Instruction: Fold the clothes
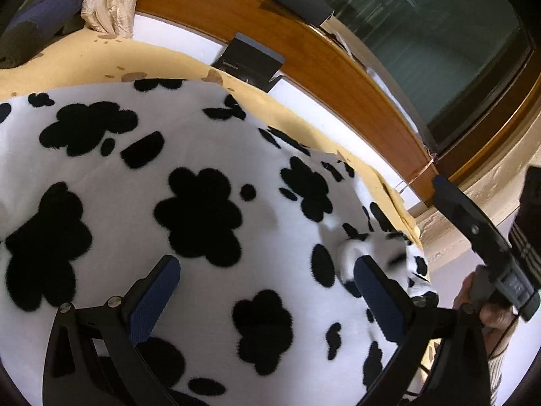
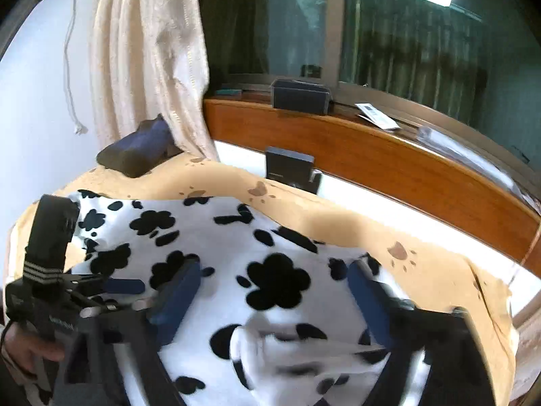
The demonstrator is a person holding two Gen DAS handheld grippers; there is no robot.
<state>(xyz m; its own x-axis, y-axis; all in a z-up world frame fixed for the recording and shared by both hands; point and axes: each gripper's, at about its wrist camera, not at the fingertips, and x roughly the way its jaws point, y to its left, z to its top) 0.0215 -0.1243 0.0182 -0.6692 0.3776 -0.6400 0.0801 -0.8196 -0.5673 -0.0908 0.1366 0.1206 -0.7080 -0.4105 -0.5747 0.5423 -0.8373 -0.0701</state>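
A white fleece garment with black cow-print patches (image 1: 203, 155) lies spread flat on the bed. My left gripper (image 1: 268, 264) hovers over its near part, jaws wide open and nothing between the pads. A raised, bunched corner of the fleece (image 1: 382, 253) sits just past the right-hand finger (image 1: 378, 297). In the right wrist view the same garment (image 2: 216, 237) fills the middle. My right gripper (image 2: 274, 270) is open above it. A blurred, rumpled fold (image 2: 297, 341) lies loose between its fingers, and the pads do not press on it.
A tan sheet with paw prints (image 2: 338, 223) covers the bed under the garment. Behind it run a wooden headboard (image 2: 389, 159), a dark box (image 2: 290, 165), a cream curtain (image 2: 148, 50) and a dark blue pillow (image 2: 138, 149). A window ledge holds another box (image 2: 301, 96).
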